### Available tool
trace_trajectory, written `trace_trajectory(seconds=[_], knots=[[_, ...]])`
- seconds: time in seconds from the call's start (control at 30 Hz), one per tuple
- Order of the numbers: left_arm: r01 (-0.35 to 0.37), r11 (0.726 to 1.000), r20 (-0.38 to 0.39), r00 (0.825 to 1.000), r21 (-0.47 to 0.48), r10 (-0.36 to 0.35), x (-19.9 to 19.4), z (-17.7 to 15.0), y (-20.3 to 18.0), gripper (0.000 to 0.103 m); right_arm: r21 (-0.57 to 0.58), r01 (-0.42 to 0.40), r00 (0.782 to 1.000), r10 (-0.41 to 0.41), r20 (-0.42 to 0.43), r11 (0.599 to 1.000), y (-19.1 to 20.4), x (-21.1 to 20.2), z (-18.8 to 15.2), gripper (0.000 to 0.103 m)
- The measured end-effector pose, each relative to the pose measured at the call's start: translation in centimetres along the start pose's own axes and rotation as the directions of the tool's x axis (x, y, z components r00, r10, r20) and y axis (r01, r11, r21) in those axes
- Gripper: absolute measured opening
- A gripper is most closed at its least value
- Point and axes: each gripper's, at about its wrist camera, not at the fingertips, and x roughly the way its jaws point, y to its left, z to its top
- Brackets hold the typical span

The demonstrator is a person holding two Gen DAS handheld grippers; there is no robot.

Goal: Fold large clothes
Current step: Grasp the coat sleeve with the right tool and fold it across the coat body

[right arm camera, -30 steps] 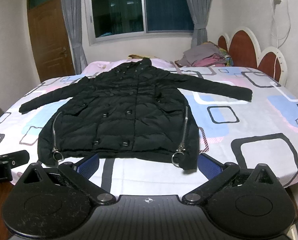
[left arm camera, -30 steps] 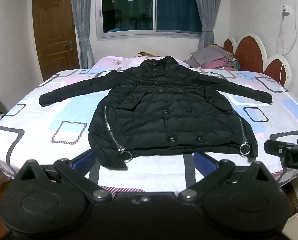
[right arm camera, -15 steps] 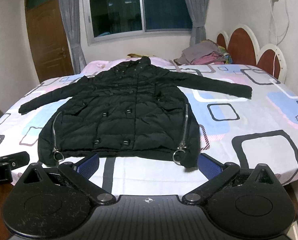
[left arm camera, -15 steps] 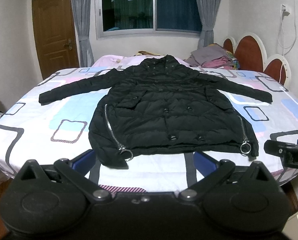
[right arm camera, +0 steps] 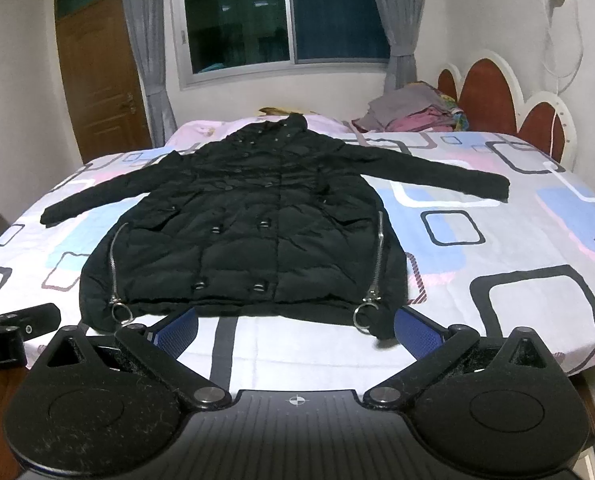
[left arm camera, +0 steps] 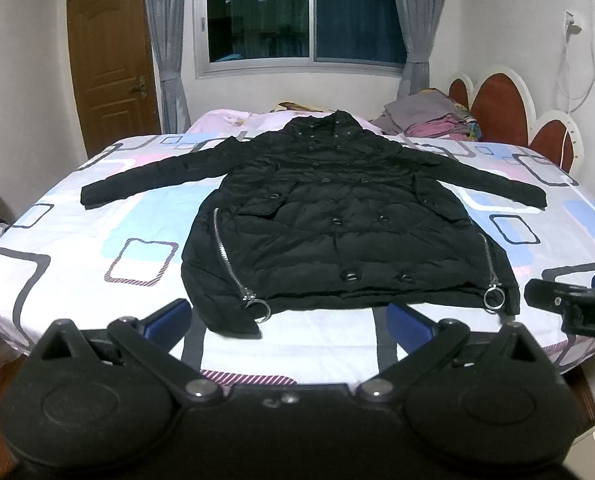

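A black puffer coat (left arm camera: 337, 220) lies flat and face up on the bed (left arm camera: 57, 248), sleeves spread to both sides, hem toward me; it also shows in the right wrist view (right arm camera: 249, 232). Silver zippers with ring pulls run up both sides of the hem. My left gripper (left arm camera: 289, 320) is open and empty, just short of the hem's left half. My right gripper (right arm camera: 295, 326) is open and empty at the hem's right half. The right gripper (left arm camera: 569, 300) shows at the left wrist view's right edge.
The bed has a patterned sheet (right arm camera: 517, 240) with blue, pink and black squares. A pile of folded clothes (left arm camera: 429, 120) sits by the red and white headboard (left arm camera: 505, 108) at the back right. A window, curtains and a wooden door (left arm camera: 109, 60) are behind.
Both grippers have moved slightly closer to the coat's hem. The coat has not moved.
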Motion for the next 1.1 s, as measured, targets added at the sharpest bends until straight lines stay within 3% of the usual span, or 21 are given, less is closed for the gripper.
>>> trace_trajectory(seconds=[0.43, 0.67, 0.83, 1.0, 1.03, 1.1], knots=[[-0.013, 1.0, -0.002, 1.0, -0.014, 0.013, 0.4, 0.3, 0.2, 0.103, 0.036, -0.023, 1.0, 0.024, -0.007, 0.999, -0.6, 0.7, 0.1, 0.103], [-0.007, 1.0, 0.02, 1.0, 0.008, 0.007, 2.8, 2.7, 0.0, 0.102, 0.073, -0.018, 1.0, 0.017, 0.011, 0.997, -2.6, 3.1, 2.4, 0.103], [-0.006, 0.999, 0.116, 0.993, -0.043, 0.011, 6.2, 5.7, 0.0, 0.103, 0.141, 0.011, 1.0, -0.011, -0.001, 0.99, -5.3, 7.3, 5.3, 0.103], [0.074, 0.995, 0.053, 0.996, -0.065, -0.07, 12.8, 10.1, -0.3, 0.103, 0.236, 0.031, 0.999, -0.034, 0.009, 0.971, -9.6, 11.6, 8.8, 0.103], [0.112, 0.991, 0.043, 0.993, -0.071, -0.109, 14.3, 11.1, -0.4, 0.103, 0.259, 0.043, 0.999, -0.049, 0.015, 0.965, -10.5, 12.3, 9.5, 0.103], [0.122, 0.991, 0.017, 0.992, -0.06, -0.121, 17.0, 13.0, -1.2, 0.103, 0.303, 0.08, 0.995, -0.093, 0.029, 0.95, -12.6, 13.6, 11.0, 0.103]])
